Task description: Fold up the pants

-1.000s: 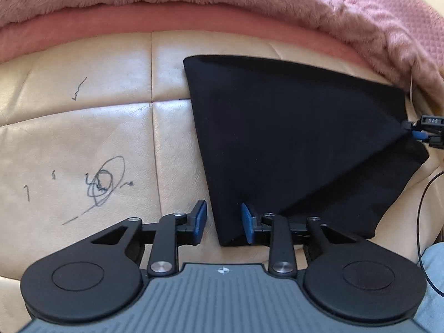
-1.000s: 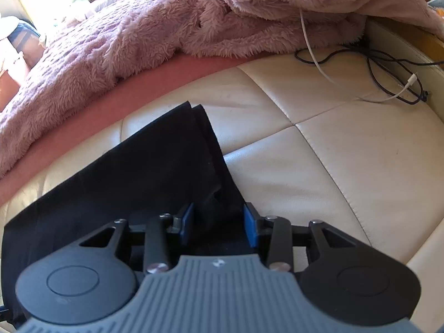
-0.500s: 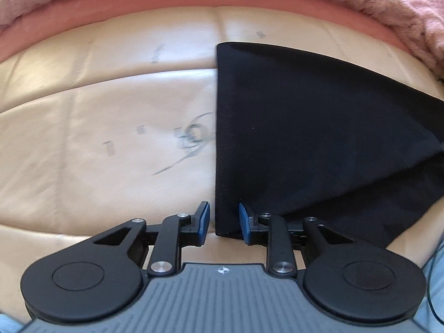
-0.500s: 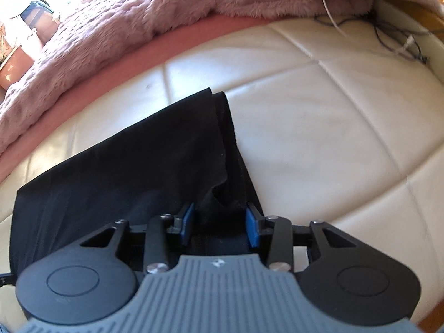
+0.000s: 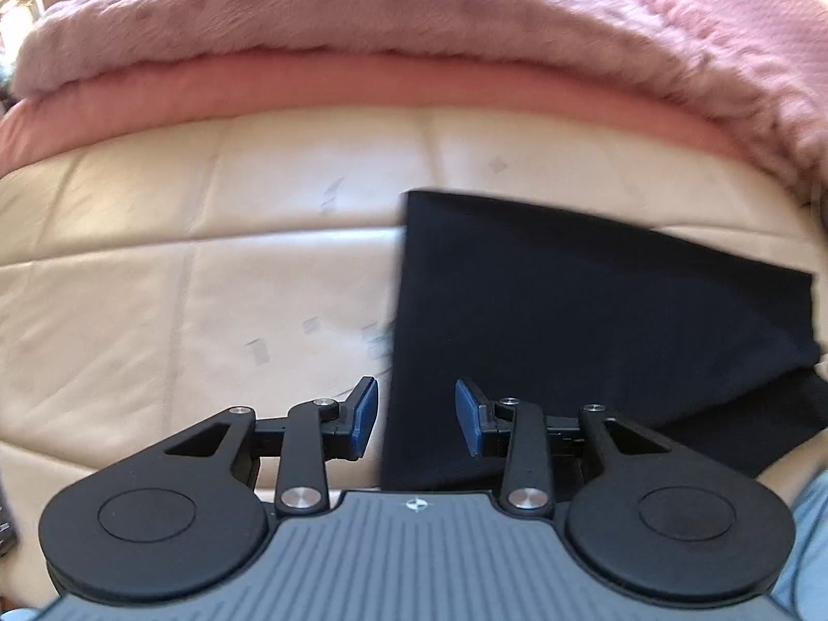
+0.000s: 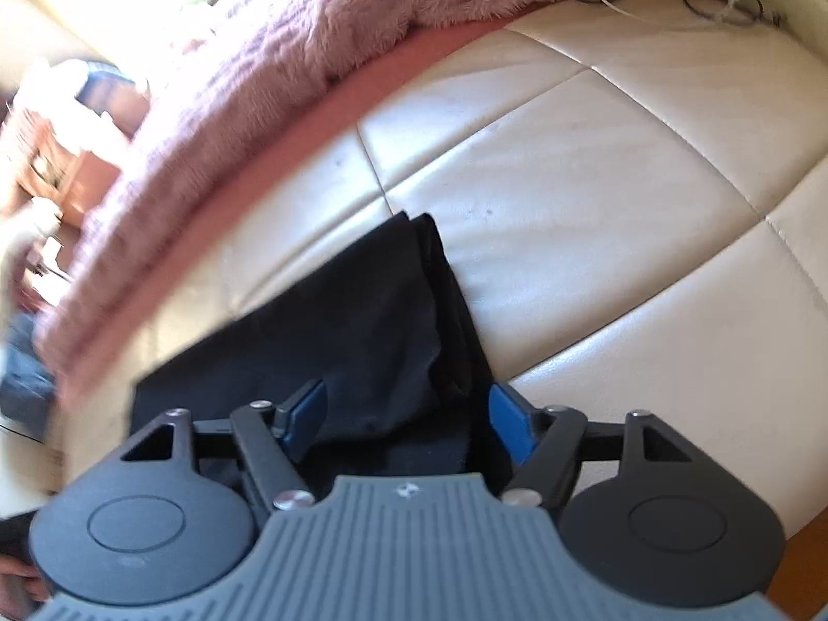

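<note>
The black pants (image 5: 595, 321) lie folded on the cream cushion (image 5: 207, 284), long axis running between the two grippers. The left gripper (image 5: 416, 416) straddles one end's edge, the right gripper (image 6: 409, 414) the other; both jaws are opening, pads clear of the cloth.

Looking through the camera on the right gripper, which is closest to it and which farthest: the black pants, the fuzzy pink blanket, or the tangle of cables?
From the right gripper, whose jaws are opening:
1. Black pants: nearest, the cloth lies right between the fingers on the cream cushion.
2. Fuzzy pink blanket: farther, along the cushion's back edge, upper left.
3. Cables: farthest, in the top right corner.
</note>
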